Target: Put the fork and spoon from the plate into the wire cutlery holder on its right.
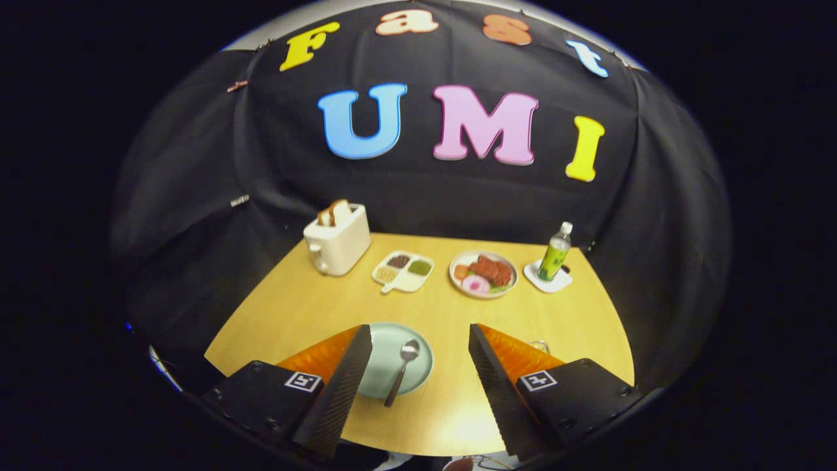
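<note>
A pale green plate (pixel 418 360) lies on the wooden table, partly hidden behind my left finger. A metal spoon (pixel 402 369) rests on it, bowl away from me and handle over the plate's near rim. A thin bit of the wire cutlery holder (pixel 541 344) peeks out just behind my right finger. My gripper (pixel 420 340) hovers above the table's near part, open wide, with the spoon and plate below the gap toward the left finger. Nothing is between the fingers.
At the back of the table stand a cream toaster (pixel 337 243) with bread, a divided dish of grains (pixel 403 271), a plate of food (pixel 483 274) and a green bottle (pixel 555 255) on a white coaster. The table's near edge lies just below my fingers.
</note>
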`<state>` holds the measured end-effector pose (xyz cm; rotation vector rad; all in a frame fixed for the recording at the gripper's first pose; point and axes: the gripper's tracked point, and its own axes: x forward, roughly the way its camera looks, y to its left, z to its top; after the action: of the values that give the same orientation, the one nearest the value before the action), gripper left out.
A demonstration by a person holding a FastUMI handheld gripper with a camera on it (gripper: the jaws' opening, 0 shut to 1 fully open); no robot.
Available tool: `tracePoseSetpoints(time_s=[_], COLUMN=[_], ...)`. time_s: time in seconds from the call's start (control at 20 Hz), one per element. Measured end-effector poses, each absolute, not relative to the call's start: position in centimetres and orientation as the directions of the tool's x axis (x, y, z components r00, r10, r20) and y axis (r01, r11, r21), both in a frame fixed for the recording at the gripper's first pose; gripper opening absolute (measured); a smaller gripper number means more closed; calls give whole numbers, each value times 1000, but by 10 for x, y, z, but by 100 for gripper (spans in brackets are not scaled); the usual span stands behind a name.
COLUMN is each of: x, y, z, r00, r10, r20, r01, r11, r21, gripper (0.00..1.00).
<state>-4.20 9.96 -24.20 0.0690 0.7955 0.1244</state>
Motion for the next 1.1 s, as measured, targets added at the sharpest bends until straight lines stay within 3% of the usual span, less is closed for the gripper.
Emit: tracePoseSetpoints(time_s=[0.2,0.35,0.4,0.85,0.9,0.95,1.05,1.1], x=[-51,-58,-58,-56,-55,-54,-53,-57], y=[126,143,148,156,154,151,152,153], z=[-335,-389,-406,-482,-490,-494,-501,-504], r00=[523,402,367,202,193,182,157,144], r10=[120,112,107,0,-8,-17,-11,10], r20=[-844,-909,-924,-979,-981,-983,-988,-990], r01=[-113,-83,-66,19,41,56,65,71], r11=[991,993,994,1000,999,998,998,997], r21=[71,86,89,4,-1,-7,0,20], gripper=[77,73,68,67,53,49,49,36])
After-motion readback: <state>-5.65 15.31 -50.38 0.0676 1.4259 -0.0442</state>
